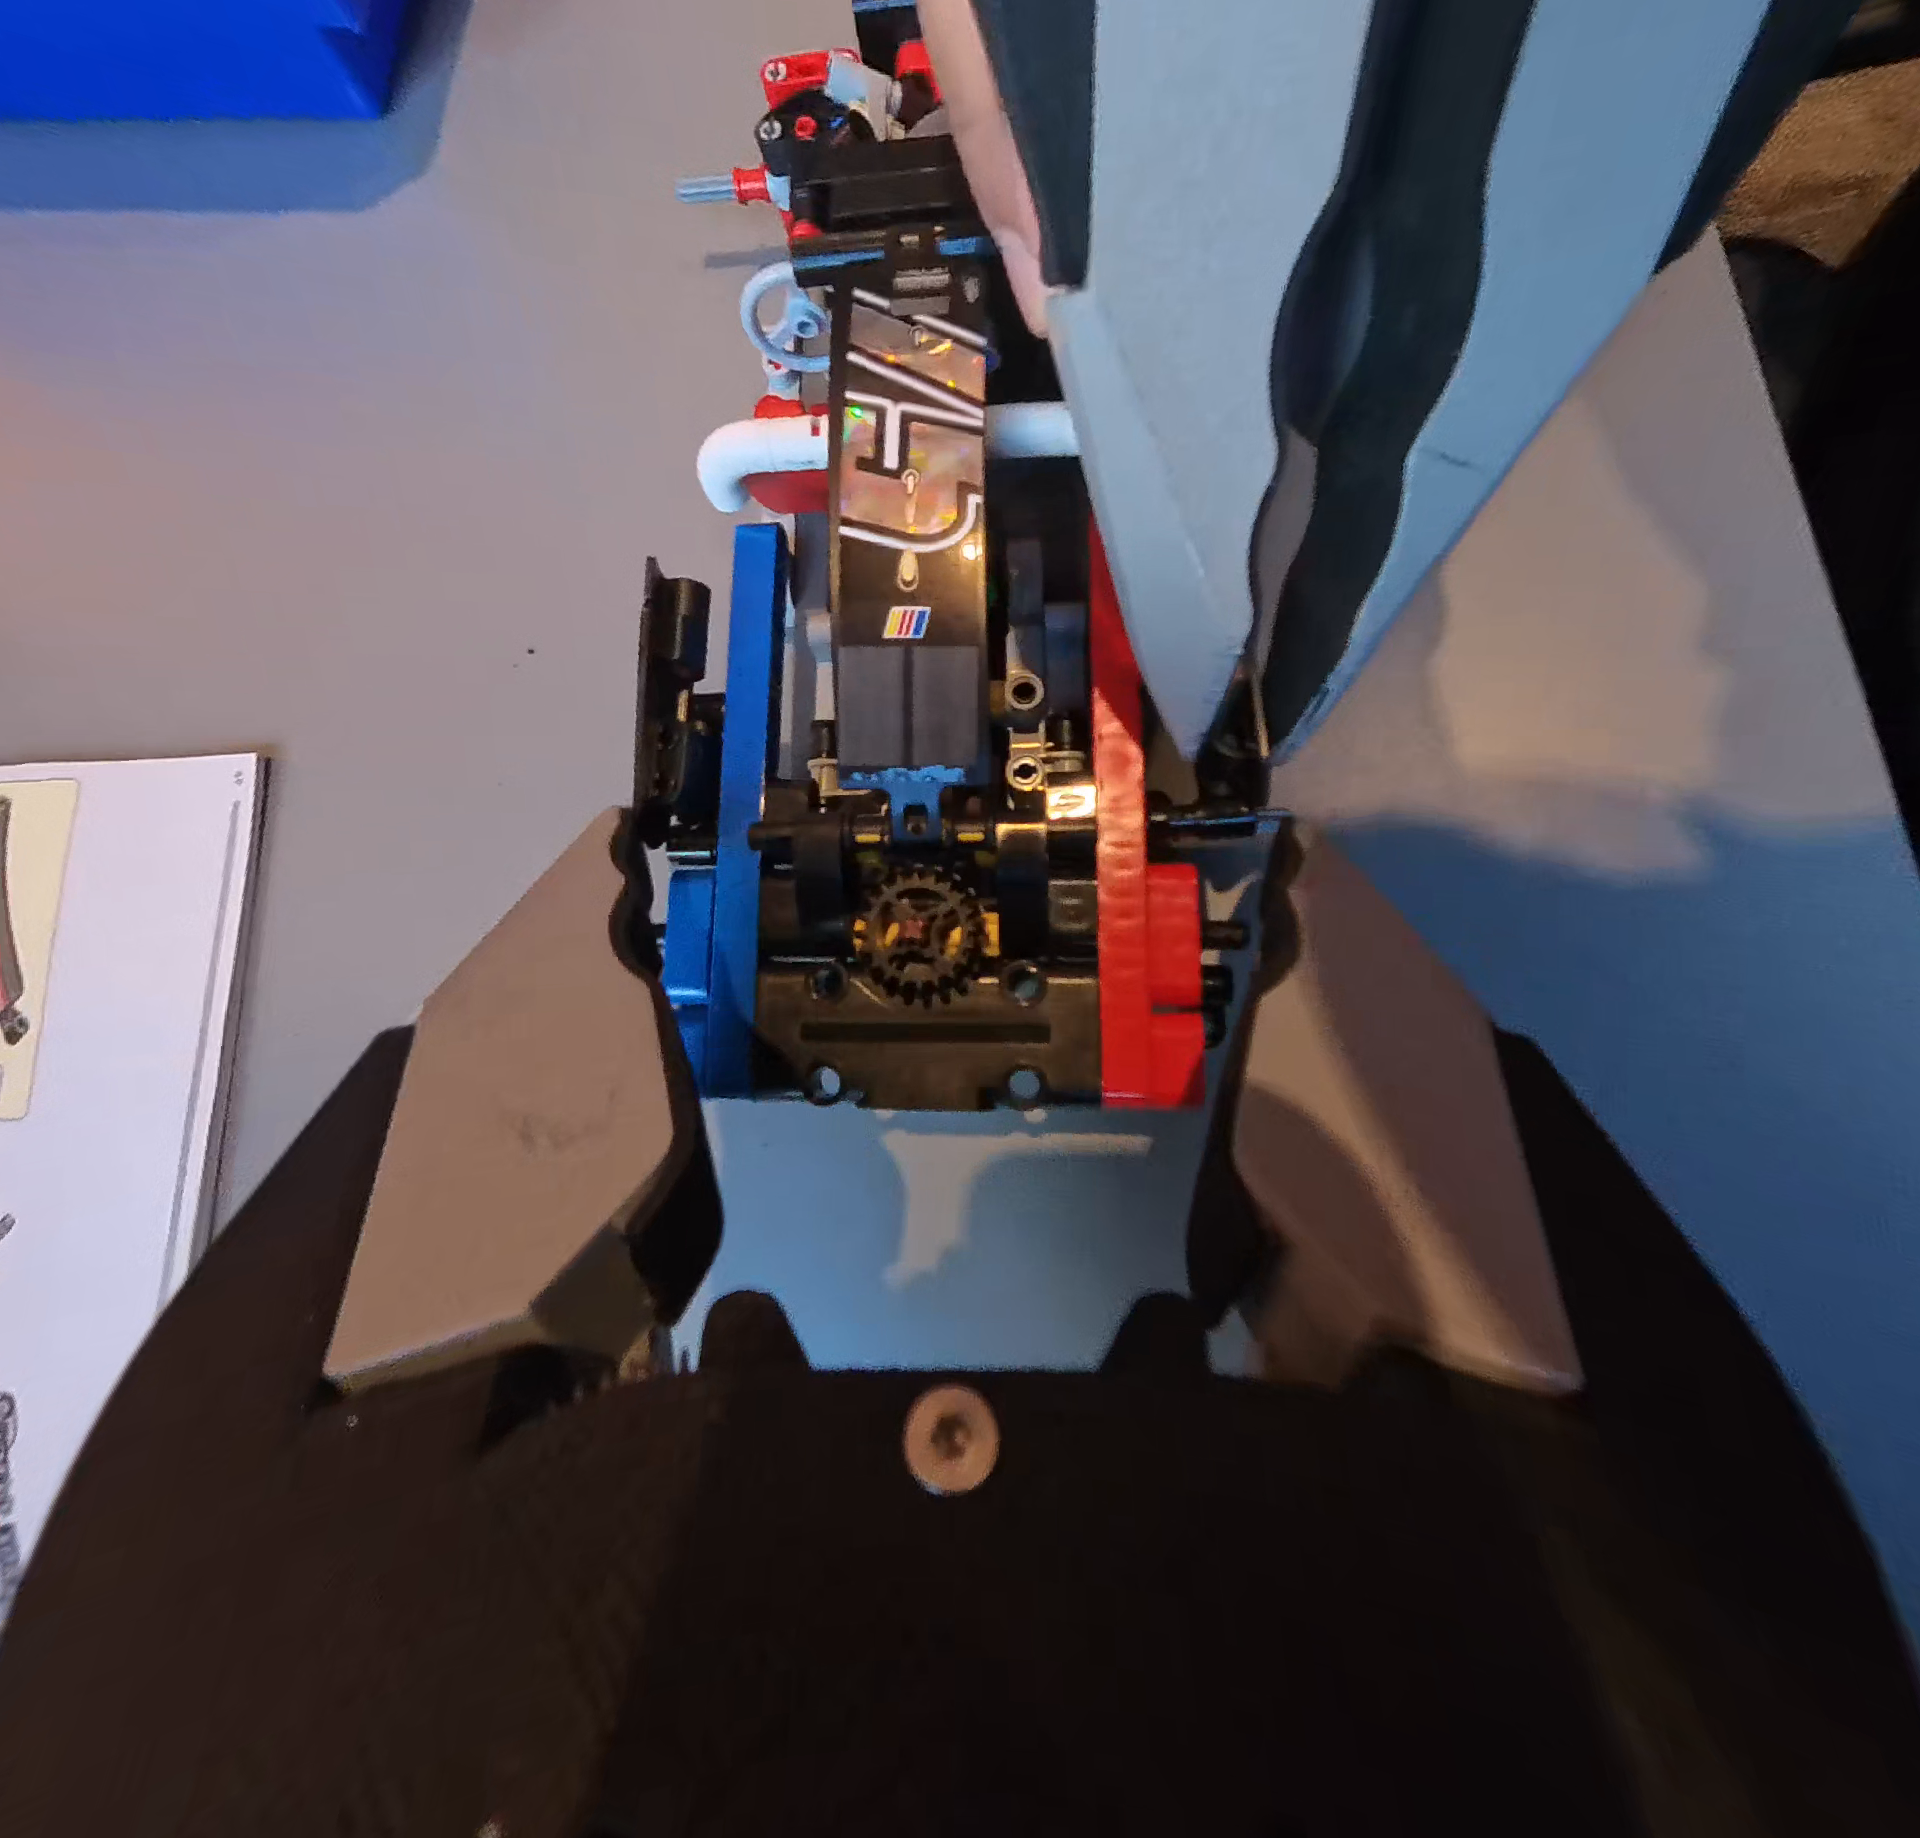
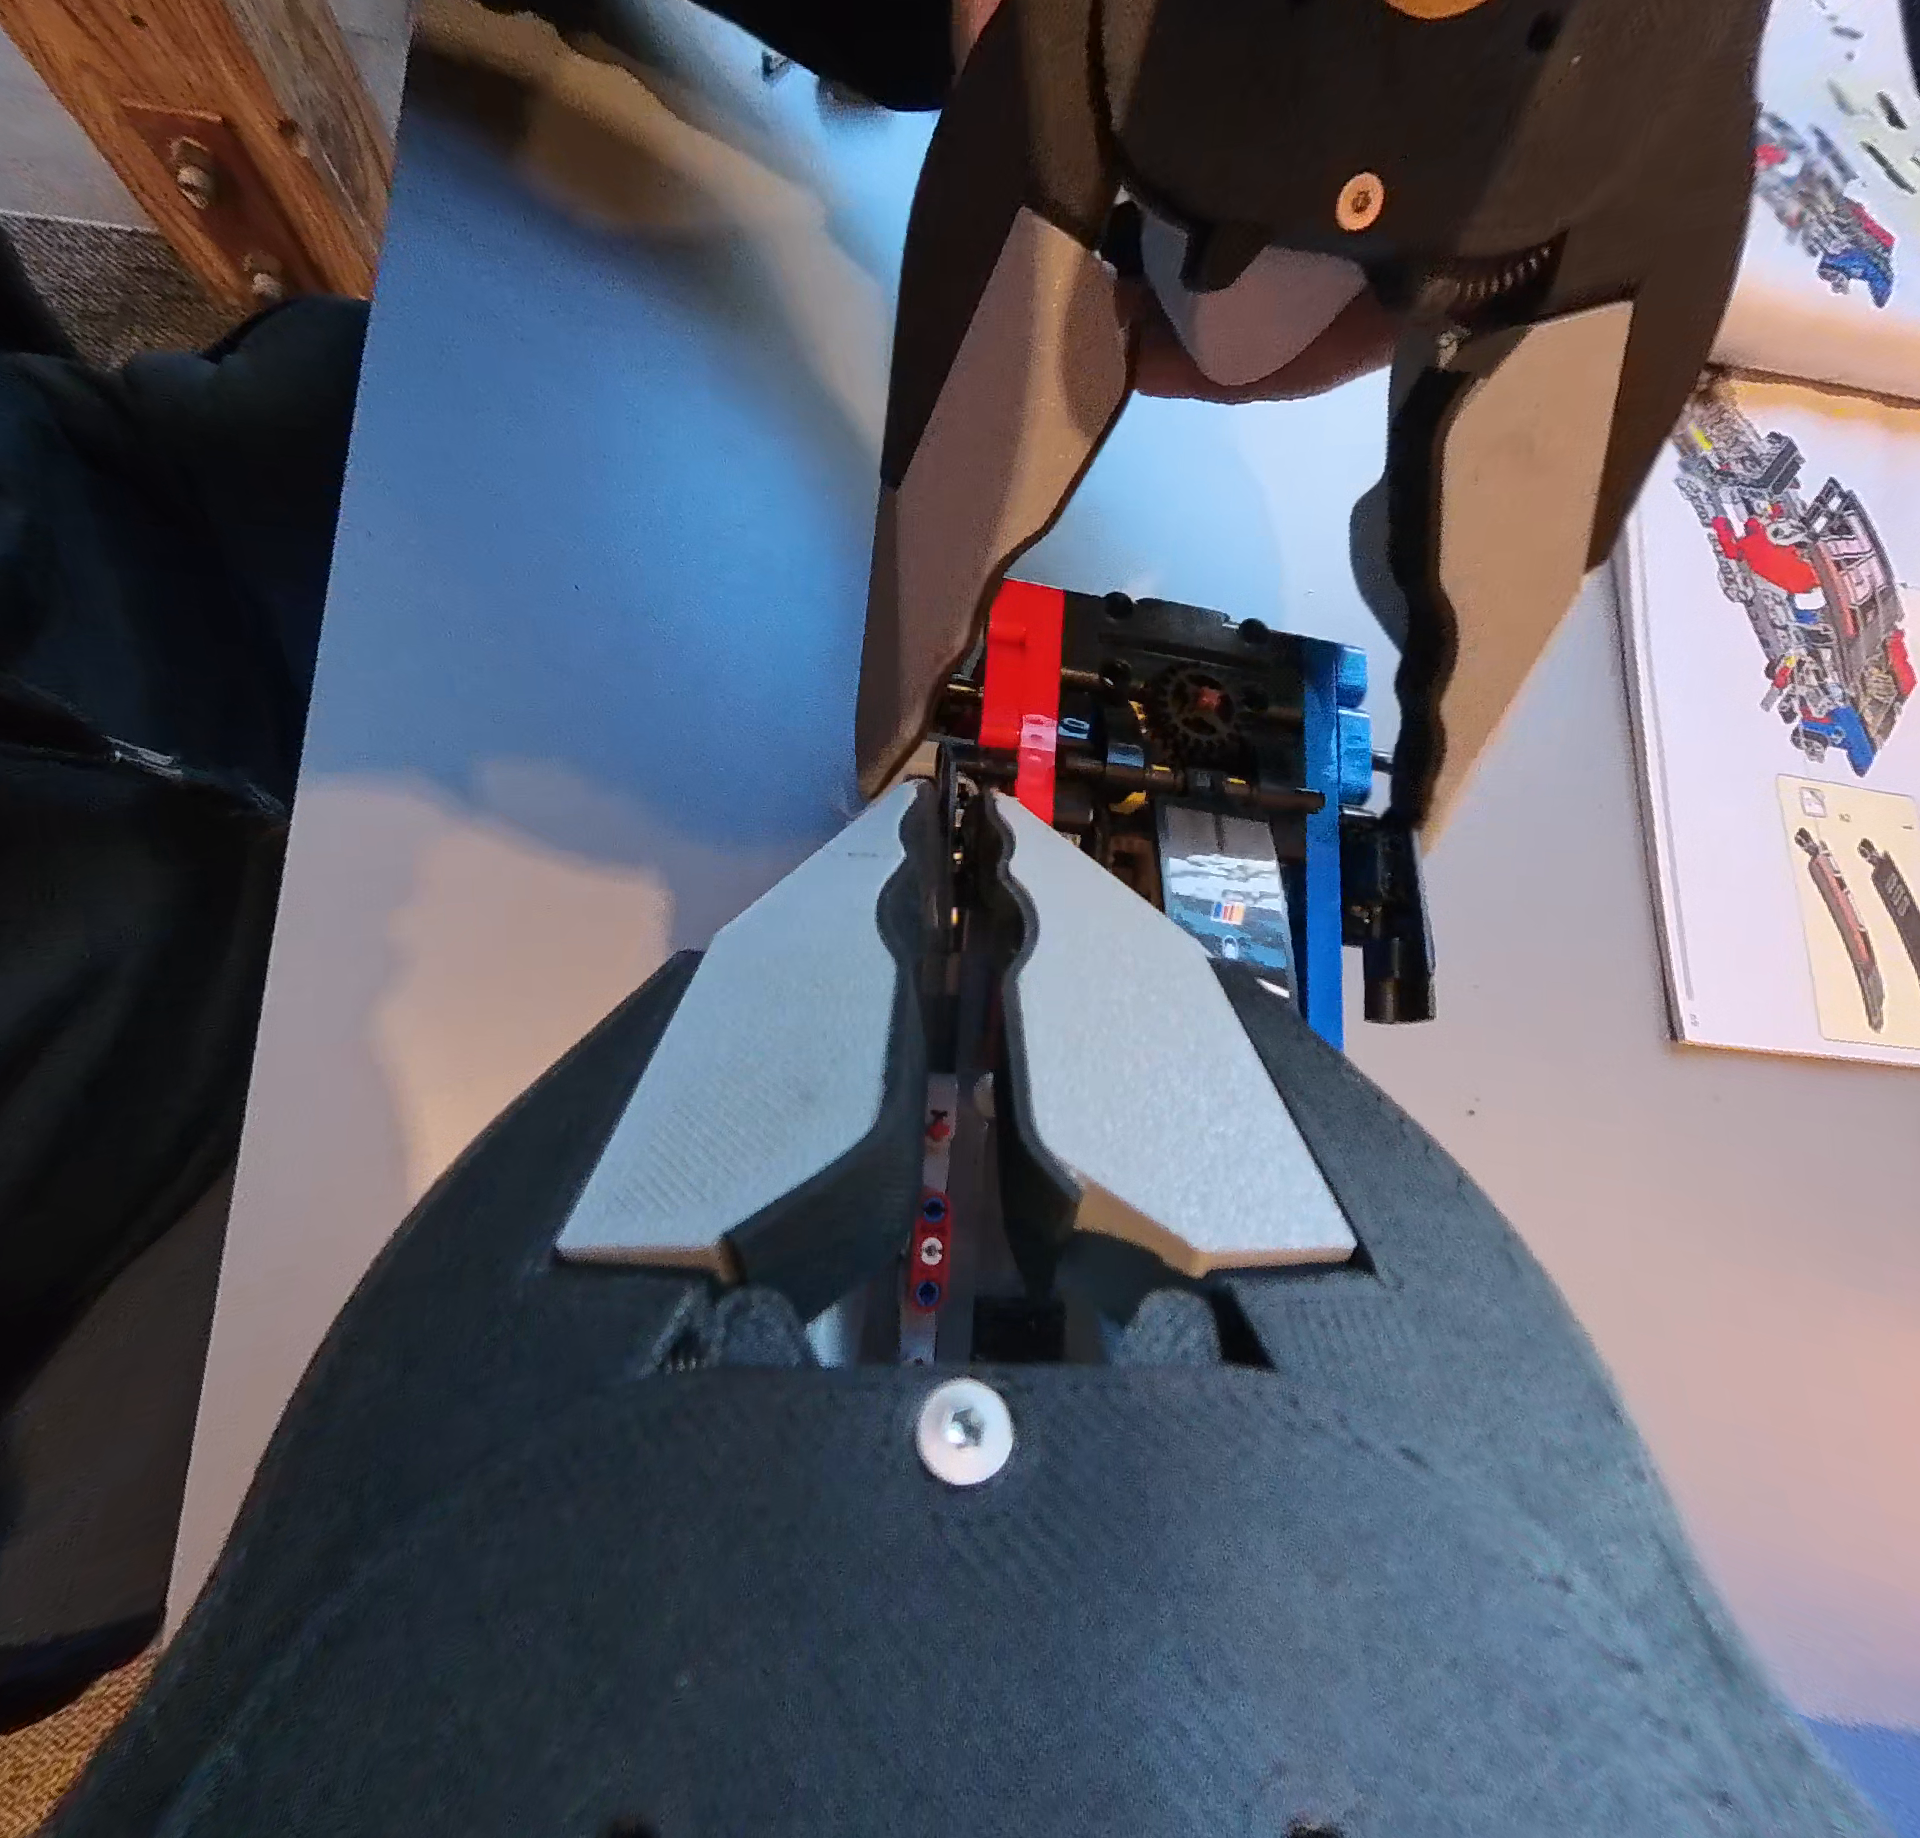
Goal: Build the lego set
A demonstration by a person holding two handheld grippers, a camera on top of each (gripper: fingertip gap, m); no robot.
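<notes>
Two grippers meet over one lego model (image 1: 914, 770) on the grey counter (image 1: 416, 500). Left wrist view: my left gripper (image 1: 951, 915) has its jaws spread wide and pressed against the model's blue and red sides, gripping its rear end; an instruction booklet (image 1: 114, 1009) lies to the left. Right wrist view: my right gripper (image 2: 958, 812) has its jaws nearly closed, pinching a thin black piece (image 2: 951, 853) at the model's red side.
</notes>
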